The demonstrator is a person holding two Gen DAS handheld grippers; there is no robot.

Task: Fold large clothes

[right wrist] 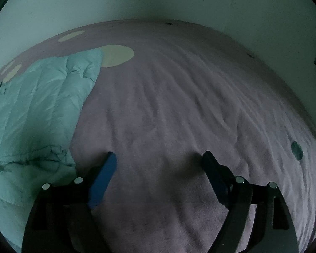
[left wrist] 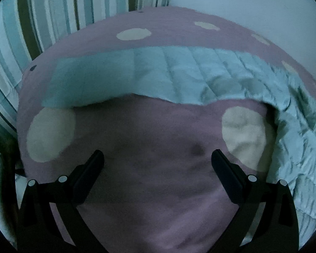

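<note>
Two hand-held grippers hang over a mauve bedspread (right wrist: 179,105) dotted with pale circles, both tilted steeply down at the bed. The left gripper (left wrist: 158,158) has its jaws wide apart with nothing between them, only bare spread under the gap. The right gripper (right wrist: 159,158) likewise stands wide, jaws empty, over rippled spread.

The task's thing, a pale teal quilted garment (left wrist: 179,76), lies flat on the bed, clear of both tools and touching neither. In the left wrist view it runs as a long band across the bed beyond the fingertips, its near hem a straight edge well ahead of the jaws, then bunches and curves down the right side of the frame toward the viewer. In the right wrist view the same garment (right wrist: 38,113) fills the left side, stretching from near the left finger up and away, with a rumpled, gathered end just beside that finger.

So the garment sits between the two hands: ahead and to the right of the left gripper, close on the left of the right gripper. Its long axis runs roughly across the left tool's line of sight and along the right tool's. The right hand looks the nearer, with the crumpled end almost at its left finger; the left hand would need to reach forward to meet the hem. Striped fabric (left wrist: 42,21) hangs behind the bed. No fold is visibly under way; a fresh grasp looks next.
</note>
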